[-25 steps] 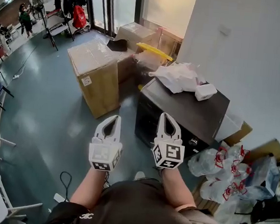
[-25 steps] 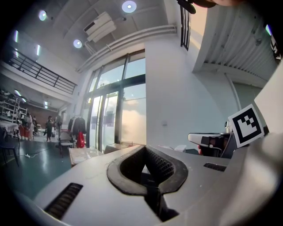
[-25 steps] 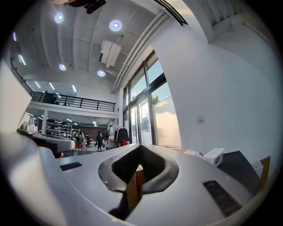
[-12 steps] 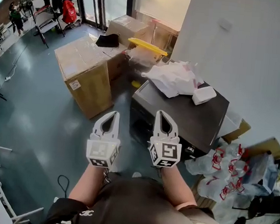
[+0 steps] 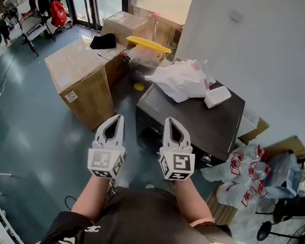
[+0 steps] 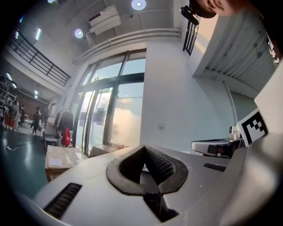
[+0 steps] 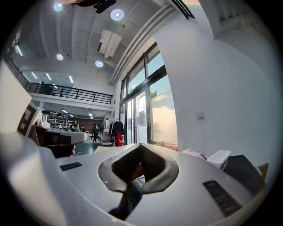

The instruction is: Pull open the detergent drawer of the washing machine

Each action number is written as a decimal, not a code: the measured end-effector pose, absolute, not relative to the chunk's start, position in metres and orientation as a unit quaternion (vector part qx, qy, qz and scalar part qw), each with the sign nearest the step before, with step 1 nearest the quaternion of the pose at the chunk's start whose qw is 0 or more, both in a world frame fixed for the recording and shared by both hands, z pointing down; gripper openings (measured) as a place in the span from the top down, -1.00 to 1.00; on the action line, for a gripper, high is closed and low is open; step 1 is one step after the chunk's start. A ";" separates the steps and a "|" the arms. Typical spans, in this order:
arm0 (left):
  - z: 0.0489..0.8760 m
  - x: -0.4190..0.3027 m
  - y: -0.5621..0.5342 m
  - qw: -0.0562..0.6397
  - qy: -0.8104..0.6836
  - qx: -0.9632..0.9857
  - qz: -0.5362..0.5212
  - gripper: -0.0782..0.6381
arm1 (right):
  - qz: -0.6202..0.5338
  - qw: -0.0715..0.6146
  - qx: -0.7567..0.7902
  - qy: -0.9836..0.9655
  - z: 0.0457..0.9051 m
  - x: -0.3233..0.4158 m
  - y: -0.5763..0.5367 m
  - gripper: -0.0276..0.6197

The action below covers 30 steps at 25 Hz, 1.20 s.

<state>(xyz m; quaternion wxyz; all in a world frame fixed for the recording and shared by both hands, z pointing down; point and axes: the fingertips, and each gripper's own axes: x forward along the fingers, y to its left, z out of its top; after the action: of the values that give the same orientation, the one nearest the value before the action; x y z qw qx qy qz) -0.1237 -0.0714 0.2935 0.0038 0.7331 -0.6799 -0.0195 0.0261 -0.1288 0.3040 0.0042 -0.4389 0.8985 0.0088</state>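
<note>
A person stands over a blue-grey floor (image 5: 44, 135) and holds out two hand-held claws side by side, both pointing level and forward. The left claw (image 5: 119, 119) is clenched, its tips meeting, with nothing caught between them. The right claw (image 5: 171, 120) is likewise clenched and empty; its own view shows only the room through the loop of its jaws.

Just ahead of the claws, slightly to the right, is the washing machine (image 5: 196, 115), a dark box standing against a white wall. Crumpled white plastic bags (image 5: 180, 79) and a small white box (image 5: 217, 96) lie on its top. The right claw sits over the machine's near edge in the head view, apart from it; the left claw is over the floor beside it. A small knob-like detail shows on the side nearest the person, but the detergent drawer itself cannot be made out from this steep angle, so whether it is open or closed is not visible.

A large cardboard box (image 5: 79, 77) stands to the left, and packs of water bottles (image 5: 244, 173) lie to the right.

Judging from this, the task has barely begun: neither claw touches the machine. Finding the drawer front, opening a claw, gripping it and pulling all appear to be left.
</note>
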 end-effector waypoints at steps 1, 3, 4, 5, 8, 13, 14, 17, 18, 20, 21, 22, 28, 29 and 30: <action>0.293 -0.123 -0.073 0.004 -0.671 0.741 -0.028 0.80 | 0.009 0.003 -0.440 0.898 0.305 0.025 -0.130 0.91; 0.294 -0.120 -0.075 0.012 -0.645 0.762 -0.055 0.41 | 0.008 0.001 -0.442 0.897 0.306 0.024 -0.131 0.91; 0.296 -0.119 -0.076 0.022 -0.631 0.772 -0.070 0.04 | 0.007 0.000 -0.444 0.896 0.306 0.023 -0.131 0.91; 0.298 -0.119 -0.077 0.036 -0.617 0.781 -0.087 -0.10 | 0.007 -0.001 -0.445 0.895 0.307 0.023 -0.132 0.91; 0.312 -0.122 -0.079 0.110 -0.577 0.795 -0.149 -0.20 | 0.004 -0.004 -0.451 0.893 0.309 0.025 -0.132 0.91; 0.348 -0.132 -0.085 0.268 -0.500 0.780 -0.264 -0.20 | -0.002 -0.012 -0.458 0.889 0.315 0.030 -0.129 0.91; 0.358 -0.133 -0.087 0.293 -0.489 0.773 -0.279 -0.20 | -0.004 -0.015 -0.460 0.888 0.317 0.032 -0.129 0.91; 0.398 -0.136 -0.088 0.369 -0.469 0.740 -0.310 -0.21 | -0.004 -0.026 -0.465 0.885 0.324 0.039 -0.125 0.91; 0.409 -0.136 -0.088 0.393 -0.458 0.728 -0.325 -0.21 | -0.002 -0.030 -0.468 0.883 0.325 0.040 -0.123 0.91; 0.425 -0.136 -0.091 0.433 -0.428 0.703 -0.367 -0.21 | 0.003 -0.037 -0.473 0.880 0.327 0.041 -0.119 0.91; 0.430 -0.136 -0.094 0.446 -0.414 0.693 -0.387 -0.21 | 0.003 -0.039 -0.476 0.879 0.328 0.042 -0.118 0.91; 0.436 -0.136 -0.097 0.456 -0.403 0.685 -0.401 -0.21 | 0.003 -0.042 -0.478 0.877 0.329 0.044 -0.118 0.91; 0.484 -0.114 -0.109 0.508 -0.358 0.671 -0.404 -0.21 | -0.002 -0.063 -0.499 0.864 0.344 0.064 -0.114 0.91; 0.490 -0.110 -0.111 0.514 -0.346 0.674 -0.402 -0.21 | -0.003 -0.066 -0.502 0.862 0.347 0.067 -0.115 0.91; 0.496 -0.105 -0.114 0.518 -0.335 0.678 -0.400 -0.21 | -0.005 -0.069 -0.505 0.861 0.350 0.069 -0.115 0.91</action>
<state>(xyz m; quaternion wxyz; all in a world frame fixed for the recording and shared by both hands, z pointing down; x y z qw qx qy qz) -0.1048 -0.1137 0.4958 0.5180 0.6778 -0.3355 -0.3997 0.0693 -0.1154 0.3504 -0.0686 -0.5046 0.8606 -0.0049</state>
